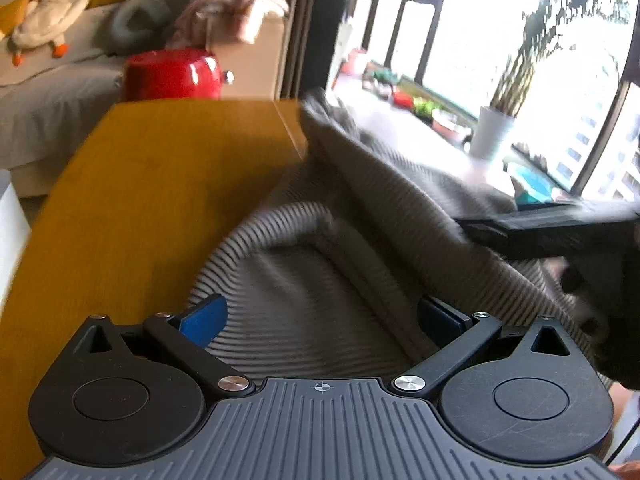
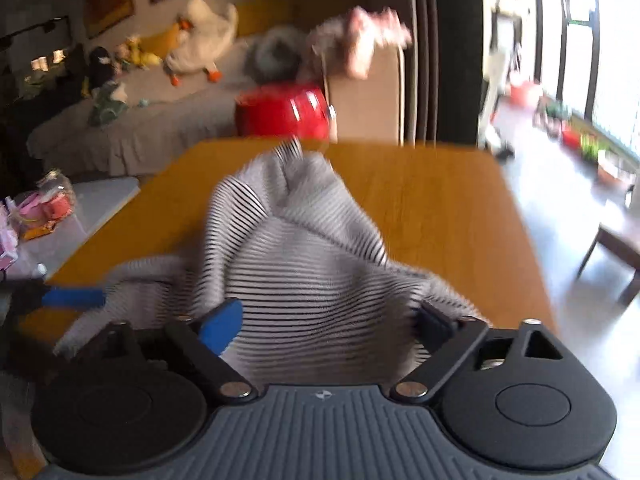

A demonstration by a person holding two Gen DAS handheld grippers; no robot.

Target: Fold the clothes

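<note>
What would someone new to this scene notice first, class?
A grey-and-black striped knit garment lies bunched on the yellow-orange wooden table, rising in a fold ahead of the right gripper. Beyond the table's far edge sits a glossy red rounded container, with a white plush goose on the grey sofa behind.

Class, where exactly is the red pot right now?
In both wrist views the red pot sits just beyond the wooden table's far edge, before the grey sofa.
</note>
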